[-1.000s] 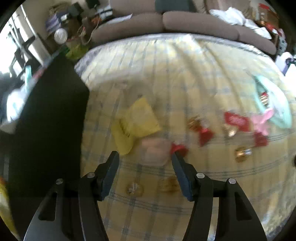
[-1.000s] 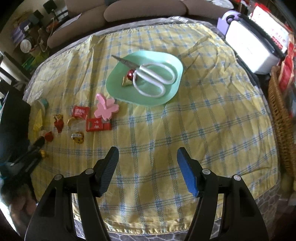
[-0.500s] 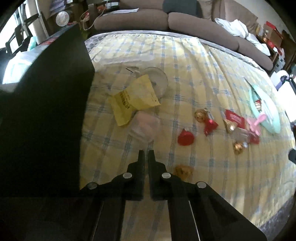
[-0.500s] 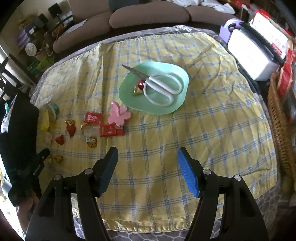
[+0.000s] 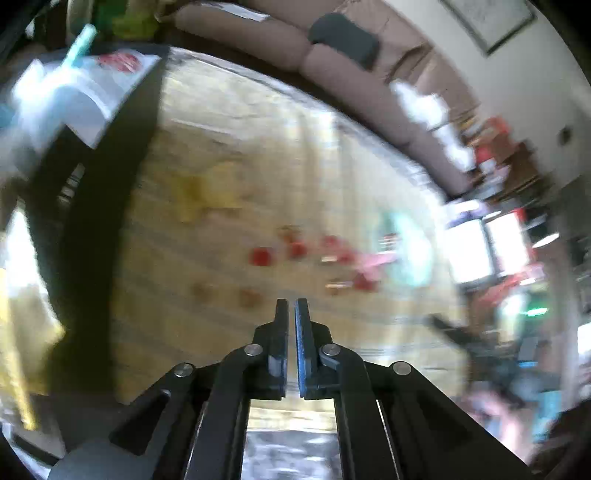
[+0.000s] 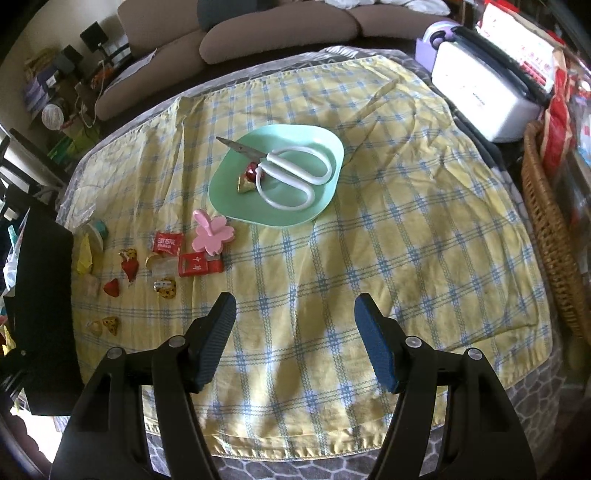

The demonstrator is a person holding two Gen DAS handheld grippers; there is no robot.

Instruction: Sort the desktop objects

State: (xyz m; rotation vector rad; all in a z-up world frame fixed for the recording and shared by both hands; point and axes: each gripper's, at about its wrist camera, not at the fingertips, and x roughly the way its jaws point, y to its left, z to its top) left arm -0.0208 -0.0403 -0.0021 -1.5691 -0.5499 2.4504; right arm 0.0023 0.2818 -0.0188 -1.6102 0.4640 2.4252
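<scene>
My left gripper (image 5: 291,306) is shut with nothing visible between its pads; it hangs above the yellow checked cloth, just this side of two gold candies (image 5: 249,295). Its view is blurred. A red candy (image 5: 261,256) and a yellow packet (image 5: 207,192) lie beyond. My right gripper (image 6: 295,314) stands open and empty over bare cloth. Ahead of it a green plate (image 6: 325,206) holds white-handled scissors (image 6: 295,173) and a wrapped candy (image 6: 248,181). Left of the plate lie a pink flower piece (image 6: 214,232), red packets (image 6: 168,243), a red heart candy (image 6: 112,288) and gold candies (image 6: 107,325).
A black box (image 6: 40,295) stands at the table's left edge. A wicker basket (image 6: 550,236) and a white appliance (image 6: 484,96) border the right side. A brown sofa (image 6: 280,33) runs behind the table. A tape roll (image 6: 98,230) sits at the far left.
The left gripper went from open to shut, then rose and swung right, away from the candies, with nothing in it. The right gripper stayed nearly still.
</scene>
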